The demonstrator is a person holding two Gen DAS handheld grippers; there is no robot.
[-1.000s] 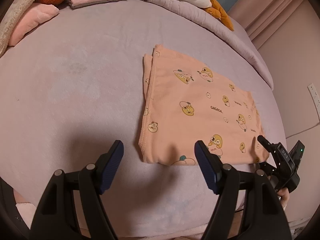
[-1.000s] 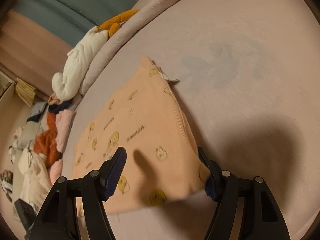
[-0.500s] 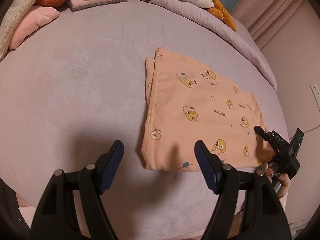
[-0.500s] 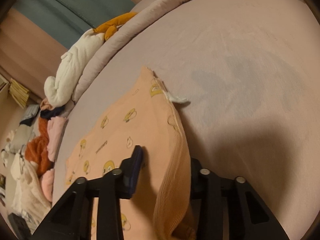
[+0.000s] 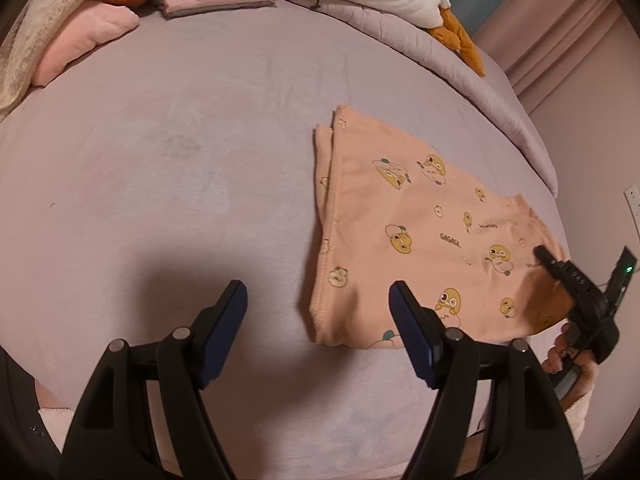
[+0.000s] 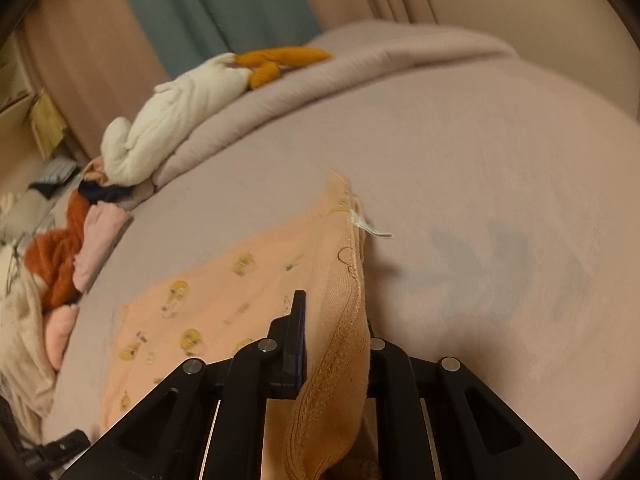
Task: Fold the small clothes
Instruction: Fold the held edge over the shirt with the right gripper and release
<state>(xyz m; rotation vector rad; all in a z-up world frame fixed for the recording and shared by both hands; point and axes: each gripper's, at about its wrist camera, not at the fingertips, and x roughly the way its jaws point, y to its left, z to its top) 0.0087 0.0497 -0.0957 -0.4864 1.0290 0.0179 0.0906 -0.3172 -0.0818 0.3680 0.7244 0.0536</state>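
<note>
On the mauve bedsheet (image 5: 180, 184), my right gripper (image 6: 334, 340) clamps the peach duck-print cotton garment (image 5: 424, 236) at its ribbed edge. My left gripper (image 5: 318, 312) hovers, jaws apart and holding nothing. Next, I judge, it must grip the near corner for a fold.

The left gripper (image 5: 318, 310) hung with its fingers (image 5: 224, 320) spread wide, nothing between them. The right gripper (image 6: 334, 336) had its fingers (image 6: 297, 334) drawn close on a bunched fold of the peach garment (image 6: 224, 300). The person's right hand (image 5: 572, 364) gripped its handle.
</note>
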